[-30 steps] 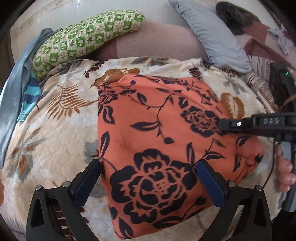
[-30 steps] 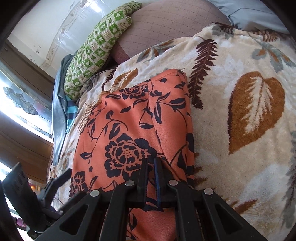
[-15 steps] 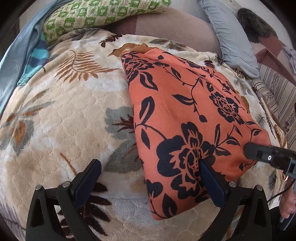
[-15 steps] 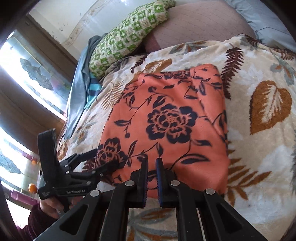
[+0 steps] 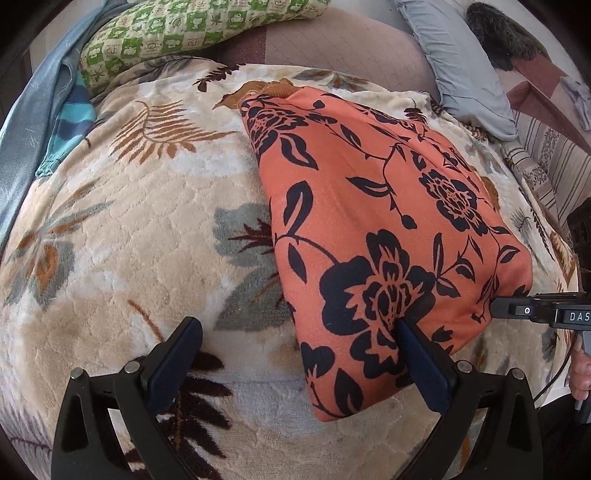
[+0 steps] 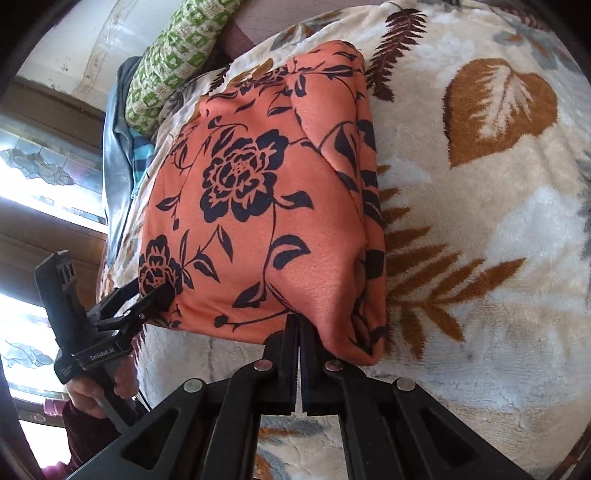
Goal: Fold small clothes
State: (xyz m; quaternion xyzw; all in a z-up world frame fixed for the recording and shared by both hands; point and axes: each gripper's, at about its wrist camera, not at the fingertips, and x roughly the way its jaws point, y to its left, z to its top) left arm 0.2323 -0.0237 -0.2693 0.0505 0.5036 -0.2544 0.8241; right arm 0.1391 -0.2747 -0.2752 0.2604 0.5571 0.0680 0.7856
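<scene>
An orange garment with dark floral print [image 5: 373, 221] lies folded on the leaf-patterned blanket [image 5: 129, 229]; it also shows in the right wrist view [image 6: 266, 206]. My left gripper [image 5: 299, 347] is open, its right finger [image 5: 421, 358] resting on the garment's near-left corner and its left finger on the blanket. It shows from the side in the right wrist view [image 6: 147, 299]. My right gripper [image 6: 297, 325] is shut at the garment's near edge, and whether cloth is pinched between the fingers is not visible. It shows in the left wrist view [image 5: 496, 308] at the garment's right corner.
A green checked pillow [image 5: 192, 29] and a blue-grey garment [image 5: 40, 110] lie at the far left. A grey pillow [image 5: 458, 62] lies at the far right. A window [image 6: 40, 192] is at the left in the right wrist view.
The left gripper has drifted left and now straddles the garment's near-left corner. The right gripper stays shut and sits at the garment's near-right edge.
</scene>
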